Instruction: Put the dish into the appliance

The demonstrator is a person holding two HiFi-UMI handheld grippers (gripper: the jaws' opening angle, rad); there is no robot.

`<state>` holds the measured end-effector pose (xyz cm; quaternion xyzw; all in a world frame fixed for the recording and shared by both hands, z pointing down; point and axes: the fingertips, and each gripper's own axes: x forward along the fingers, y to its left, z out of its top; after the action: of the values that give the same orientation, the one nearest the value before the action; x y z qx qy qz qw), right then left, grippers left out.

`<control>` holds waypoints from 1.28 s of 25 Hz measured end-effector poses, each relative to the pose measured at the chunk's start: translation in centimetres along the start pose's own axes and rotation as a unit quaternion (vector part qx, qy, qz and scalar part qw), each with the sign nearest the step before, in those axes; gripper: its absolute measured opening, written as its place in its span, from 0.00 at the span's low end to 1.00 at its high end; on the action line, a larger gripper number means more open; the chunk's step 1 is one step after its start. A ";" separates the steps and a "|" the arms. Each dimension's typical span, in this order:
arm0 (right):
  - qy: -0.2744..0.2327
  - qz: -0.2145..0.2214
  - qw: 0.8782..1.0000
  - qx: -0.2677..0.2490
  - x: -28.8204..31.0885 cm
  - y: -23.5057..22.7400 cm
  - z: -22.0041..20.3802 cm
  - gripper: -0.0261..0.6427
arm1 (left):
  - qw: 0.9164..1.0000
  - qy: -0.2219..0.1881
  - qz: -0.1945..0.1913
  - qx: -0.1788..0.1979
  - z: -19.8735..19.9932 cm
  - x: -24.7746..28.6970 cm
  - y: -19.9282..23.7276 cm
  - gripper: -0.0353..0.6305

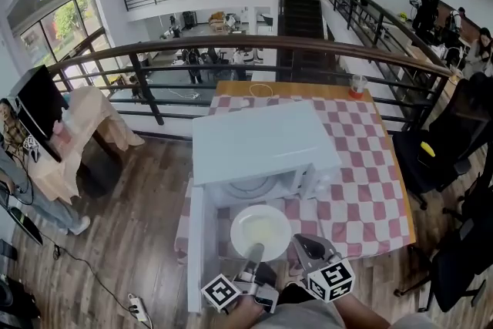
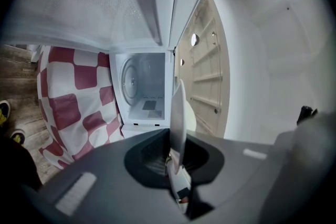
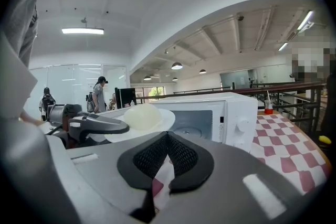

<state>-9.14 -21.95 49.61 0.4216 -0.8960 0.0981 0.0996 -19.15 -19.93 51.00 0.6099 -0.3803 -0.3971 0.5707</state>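
Observation:
A round white dish (image 1: 260,232) hangs level in front of the open white microwave (image 1: 262,146), at the near edge of the table. My left gripper (image 1: 251,256) is shut on the dish's near rim. In the left gripper view the dish (image 2: 178,110) stands edge-on between the jaws of that gripper (image 2: 176,136), with the empty cavity and its turntable (image 2: 129,79) beyond. My right gripper (image 1: 310,249) hovers just right of the dish, shut and holding nothing. From the right gripper view (image 3: 167,138) the dish (image 3: 139,118) shows at the left, before the microwave (image 3: 215,115).
The microwave door (image 1: 196,246) swings out to the left of the dish. The table wears a red-and-white checked cloth (image 1: 362,189), with a cup (image 1: 357,85) at its far right corner. A railing (image 1: 262,46) runs behind the table. Office chairs (image 1: 443,150) stand to the right.

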 end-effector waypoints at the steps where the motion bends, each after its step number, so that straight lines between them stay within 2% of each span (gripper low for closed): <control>1: 0.000 0.000 1.000 -0.001 0.2 0.0 0.1 0.04 | 1.000 0.000 0.003 -0.001 0.2 0.0 0.1 0.09; 11: -0.002 0.014 1.000 -0.008 3.2 -1.5 0.7 0.04 | 1.000 -0.019 0.014 -0.008 1.9 2.2 1.1 0.09; 24: 0.002 0.033 0.999 -0.010 8.5 -6.1 2.0 0.04 | 0.999 -0.046 0.025 0.008 5.3 8.0 3.0 0.09; 28: 0.006 0.044 0.999 -0.008 10.0 -7.0 2.1 0.04 | 0.998 -0.049 0.041 -0.009 5.1 8.9 4.5 0.09; 32: 0.012 0.051 0.999 -0.005 11.0 -7.8 1.9 0.04 | 0.997 -0.069 0.031 -0.003 6.6 9.9 4.8 0.09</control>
<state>-10.16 -35.44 51.42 0.3740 -0.9154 0.1032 0.1077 -21.31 -31.90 55.03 0.5674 -0.4363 -0.4210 0.5572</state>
